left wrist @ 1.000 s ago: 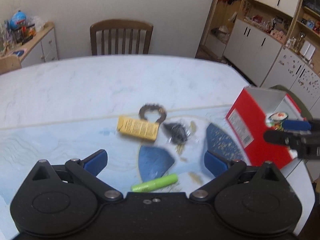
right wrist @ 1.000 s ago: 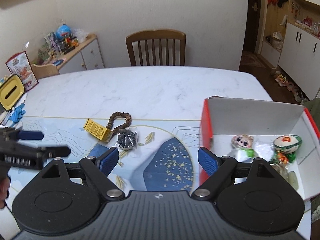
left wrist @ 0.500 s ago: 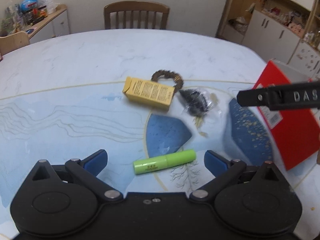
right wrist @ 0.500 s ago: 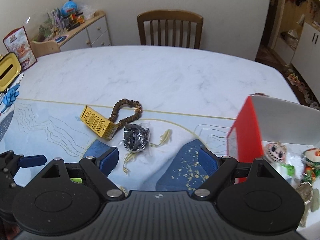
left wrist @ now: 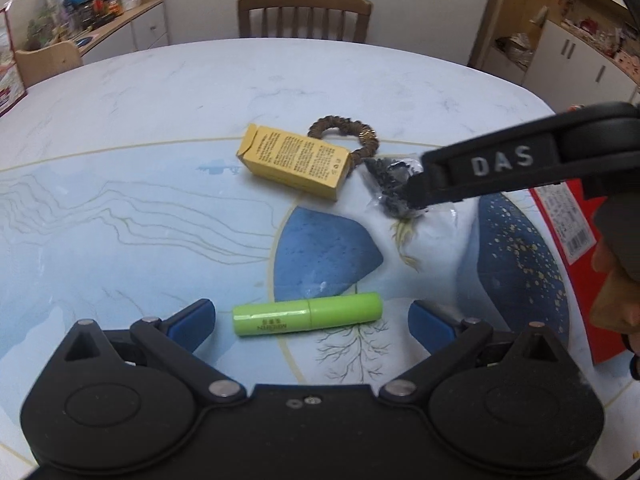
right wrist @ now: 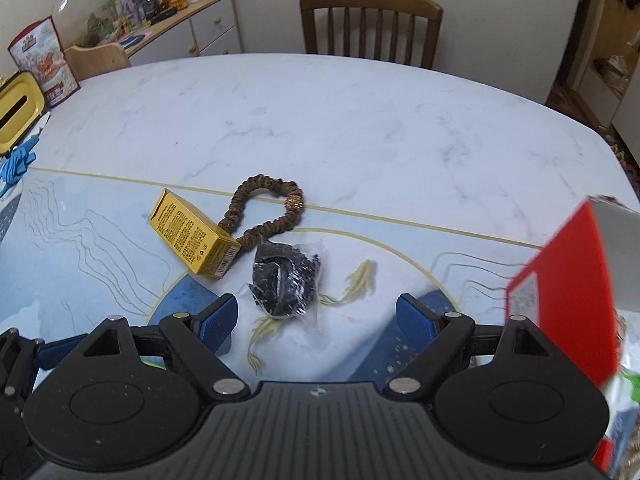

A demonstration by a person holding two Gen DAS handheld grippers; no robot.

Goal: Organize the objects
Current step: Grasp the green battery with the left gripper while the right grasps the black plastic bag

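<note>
Between the wide-open left gripper (left wrist: 311, 318) lies the green tube (left wrist: 306, 313); lower squarely, close across its middle, while the right gripper (right wrist: 316, 316), also wide, straddles the black packet (right wrist: 285, 285).

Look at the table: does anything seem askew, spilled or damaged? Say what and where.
Nothing is spilled or visibly damaged. The yellow box lies on its side at an angle, resting against the brown hair tie; the green tube also lies flat. Loose items awaiting sorting, nothing odd.
</note>
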